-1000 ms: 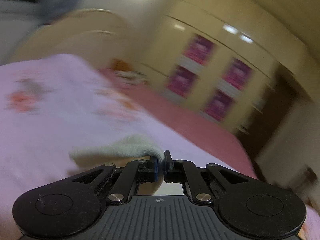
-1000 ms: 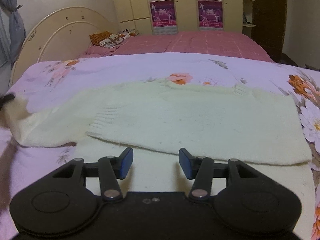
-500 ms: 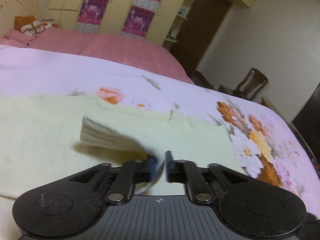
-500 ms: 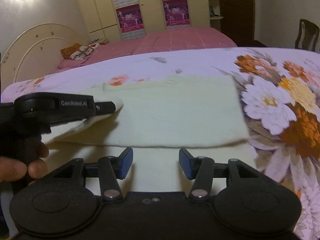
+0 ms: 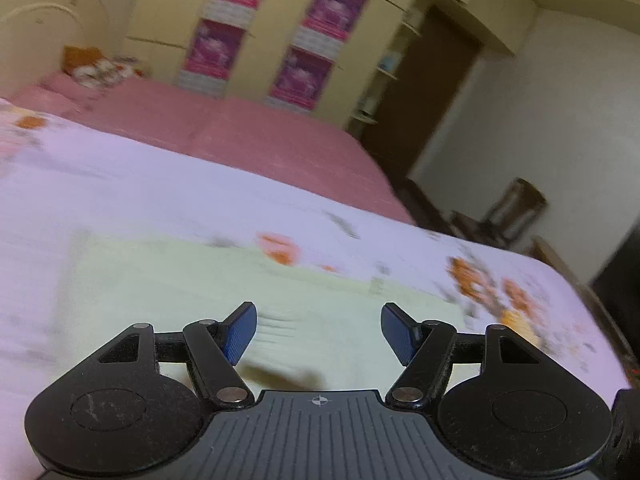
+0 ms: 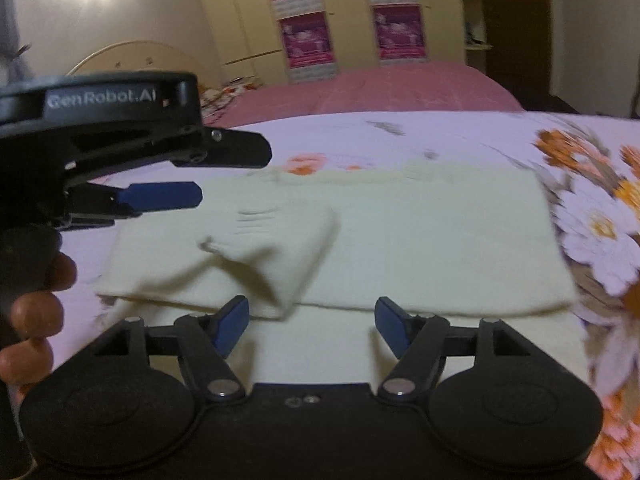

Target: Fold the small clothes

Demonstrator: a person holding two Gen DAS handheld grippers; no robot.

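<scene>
Lying flat on the floral bedsheet, the cream sweater serves as the reference landmark. One sleeve is folded across the sweater body, with its ribbed cuff resting on the cloth toward the sweater's left part. The left tongs hang over the sweater with the blue-padded fingers set wide apart and nothing between them; in the right wrist view the same left tongs appear from the side, above the sweater's left edge, gripped by the person's left hand. The right tongs are positioned at the sweater's near edge, fingers likewise spread apart and clear of the cloth. Beyond the sweater, a pink bedspread extends toward a cream wardrobe carrying purple posters. A wooden chair stands beyond the sweater's right side; the left wrist view is motion-blurred.
</scene>
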